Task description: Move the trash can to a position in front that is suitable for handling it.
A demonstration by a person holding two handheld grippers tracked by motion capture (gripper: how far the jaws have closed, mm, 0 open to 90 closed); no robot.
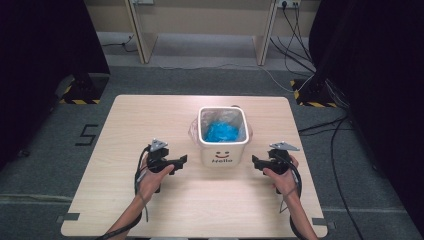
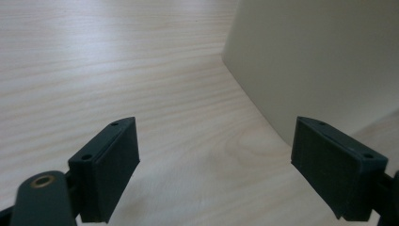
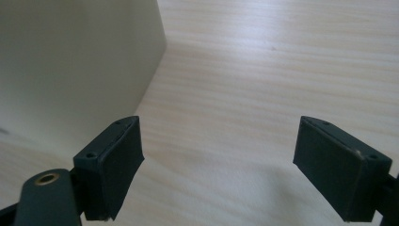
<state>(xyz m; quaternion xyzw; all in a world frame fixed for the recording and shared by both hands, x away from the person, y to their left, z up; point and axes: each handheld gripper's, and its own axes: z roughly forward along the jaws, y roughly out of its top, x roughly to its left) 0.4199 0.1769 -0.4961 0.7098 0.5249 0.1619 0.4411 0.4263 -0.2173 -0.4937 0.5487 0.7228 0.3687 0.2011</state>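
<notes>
A small white bin [image 1: 223, 150] marked "Hello" with a smiley stands mid-table, lined with a clear bag [image 1: 233, 120]. Crumpled blue material [image 1: 220, 132] lies inside it. My left gripper [image 1: 181, 161] hovers just left of the bin's front, jaws open and pointing at it. On the other side my right gripper [image 1: 256, 161] mirrors it, open too. The left gripper view has the bin's wall [image 2: 324, 61] close ahead on the right, with my left gripper [image 2: 215, 174] empty. In the right gripper view the bin's wall [image 3: 70, 66] fills the left, and my right gripper [image 3: 219, 174] holds nothing.
The light wooden table [image 1: 150, 120] has bare surface on both sides of the bin and in front of it. Beyond the table lie grey carpet, black cables [image 1: 330, 130], stand bases with yellow-black tape [image 1: 80, 95] and wooden furniture legs [image 1: 137, 30].
</notes>
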